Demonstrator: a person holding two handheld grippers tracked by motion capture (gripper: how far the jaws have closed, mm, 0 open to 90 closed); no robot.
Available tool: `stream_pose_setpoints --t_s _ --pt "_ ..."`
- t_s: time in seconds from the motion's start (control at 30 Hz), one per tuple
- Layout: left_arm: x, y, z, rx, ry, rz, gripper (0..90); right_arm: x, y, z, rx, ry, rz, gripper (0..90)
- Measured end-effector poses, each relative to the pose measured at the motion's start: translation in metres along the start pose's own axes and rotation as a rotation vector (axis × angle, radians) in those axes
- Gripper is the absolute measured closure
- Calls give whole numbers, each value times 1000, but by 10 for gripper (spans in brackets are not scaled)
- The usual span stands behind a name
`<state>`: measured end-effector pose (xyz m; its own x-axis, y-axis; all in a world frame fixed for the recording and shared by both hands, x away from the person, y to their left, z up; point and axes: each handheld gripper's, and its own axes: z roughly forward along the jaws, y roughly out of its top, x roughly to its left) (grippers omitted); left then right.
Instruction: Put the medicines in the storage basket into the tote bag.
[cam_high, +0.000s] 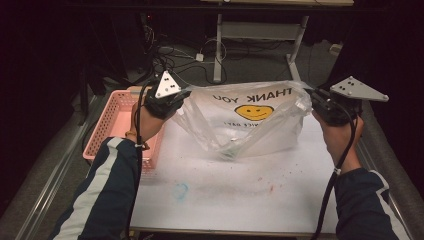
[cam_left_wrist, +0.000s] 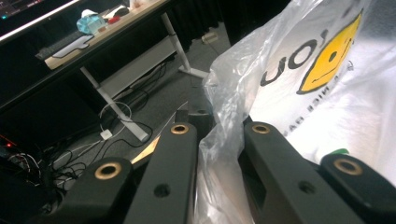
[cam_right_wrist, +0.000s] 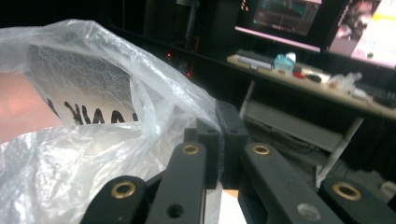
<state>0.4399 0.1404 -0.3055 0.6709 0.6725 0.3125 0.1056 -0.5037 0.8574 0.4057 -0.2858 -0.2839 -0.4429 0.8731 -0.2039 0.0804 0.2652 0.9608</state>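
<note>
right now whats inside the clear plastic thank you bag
Through the clear plastic smiley-face bag, a small, dim shape lies at its sagging bottom; crumpled film blurs it, so what it is cannot be told.

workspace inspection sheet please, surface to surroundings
surface: white table top, smudged with blue and red marks
job's things: clear plastic bag with a yellow smiley and THANK YOU print, stretched between both grippers, its bottom near the table
clutter: pink basket at the table's left edge
grippers: left hand-held gripper shut on one bag edge; right hand-held gripper shut on the other
cables: one cable trails along the right forearm; loose wires on the floor
surroundings: desk with monitors, dark room
</note>
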Motion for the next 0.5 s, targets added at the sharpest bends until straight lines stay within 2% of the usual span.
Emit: stream_pose_setpoints --t_s 0.07,0.13,0.17,0.23,0.33,0.5 --pt "2 0 9 -5 -2 -9 846 -5 -2 8 11 -13 10 900" --pt "5 0 19 -32 -32 -51 814 -8 -3 16 23 -30 13 900" --pt "6 0 26 -36 -38 -60 811 -10 -3 20 35 -39 8 900" --pt "9 1 39 -44 -37 -91 799 -16 -3 28 48 -44 30 900" --pt "16 3 57 -35 -12 -128 827 -26 -6 42 80 -63 65 900" --pt "25 11 78 -18 23 -131 846 -42 -15 59 143 -88 87 900"
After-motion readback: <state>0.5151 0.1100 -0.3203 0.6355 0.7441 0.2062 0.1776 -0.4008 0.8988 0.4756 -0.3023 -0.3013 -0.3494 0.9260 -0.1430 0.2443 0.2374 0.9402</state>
